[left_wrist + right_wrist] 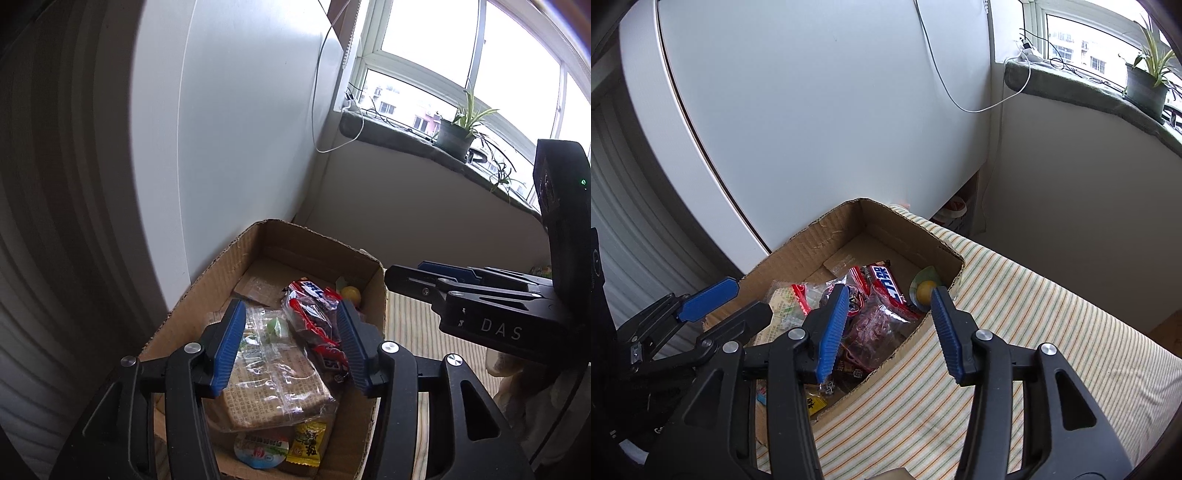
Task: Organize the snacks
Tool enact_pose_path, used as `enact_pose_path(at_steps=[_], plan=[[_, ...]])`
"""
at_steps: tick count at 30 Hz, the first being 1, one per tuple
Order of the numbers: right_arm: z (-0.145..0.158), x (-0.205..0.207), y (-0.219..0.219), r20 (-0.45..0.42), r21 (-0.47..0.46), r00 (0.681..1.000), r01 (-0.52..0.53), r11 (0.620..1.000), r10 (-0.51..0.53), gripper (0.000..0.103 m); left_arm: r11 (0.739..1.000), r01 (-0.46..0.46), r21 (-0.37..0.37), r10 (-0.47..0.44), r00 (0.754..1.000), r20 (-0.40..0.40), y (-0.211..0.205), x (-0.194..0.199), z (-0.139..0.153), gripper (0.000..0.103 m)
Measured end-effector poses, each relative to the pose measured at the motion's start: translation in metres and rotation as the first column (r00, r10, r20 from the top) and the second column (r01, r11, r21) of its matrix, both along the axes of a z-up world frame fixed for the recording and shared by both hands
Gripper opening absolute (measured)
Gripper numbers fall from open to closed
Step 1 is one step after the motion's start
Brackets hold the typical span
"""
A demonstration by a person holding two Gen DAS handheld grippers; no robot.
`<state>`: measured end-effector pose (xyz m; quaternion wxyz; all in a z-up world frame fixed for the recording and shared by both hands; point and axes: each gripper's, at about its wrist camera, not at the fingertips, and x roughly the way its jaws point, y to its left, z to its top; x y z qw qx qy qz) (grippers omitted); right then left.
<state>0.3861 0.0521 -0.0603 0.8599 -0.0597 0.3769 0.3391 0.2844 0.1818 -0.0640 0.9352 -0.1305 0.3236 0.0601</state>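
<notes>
Cardboard box [846, 236] sits on striped cloth [1015, 332] against the white panel, so snacks collect in one place. Inside: clear-wrapped biscuit pack [273, 384], red candy bars [886, 286], yellow jelly cup [925, 290] (far corner). Left gripper [291, 347] and right gripper [890, 332] hover above, both spread wide, empty.
</notes>
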Motion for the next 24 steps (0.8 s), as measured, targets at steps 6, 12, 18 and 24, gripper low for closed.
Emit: enact_pose_path(at_steps=[6, 12, 18, 24], plan=[[0.009, -0.016, -0.009, 0.013, 0.019, 1.0, 0.005, 1.0, -0.005, 0.064, 1.0, 0.0, 0.01, -0.001, 1.0, 0.008, -0.004, -0.01, 0.005, 0.051], [0.015, -0.037, -0.023, 0.024, 0.048, 1.0, 0.009, 0.999, -0.011, 0.064, 1.0, -0.002, 0.02, 0.002, 1.0, 0.02, -0.013, -0.027, 0.01, 0.053], [0.018, -0.059, -0.036, 0.05, 0.048, 0.998, 0.026, 0.998, -0.028, 0.071, 0.999, 0.0, 0.034, -0.001, 0.999, 0.032, -0.02, -0.046, 0.014, 0.062], [0.024, -0.088, -0.047, 0.079, 0.06, 0.996, 0.027, 0.998, -0.032, 0.076, 0.999, -0.007, 0.052, 0.005, 0.999, 0.043, -0.029, -0.068, 0.019, 0.07]])
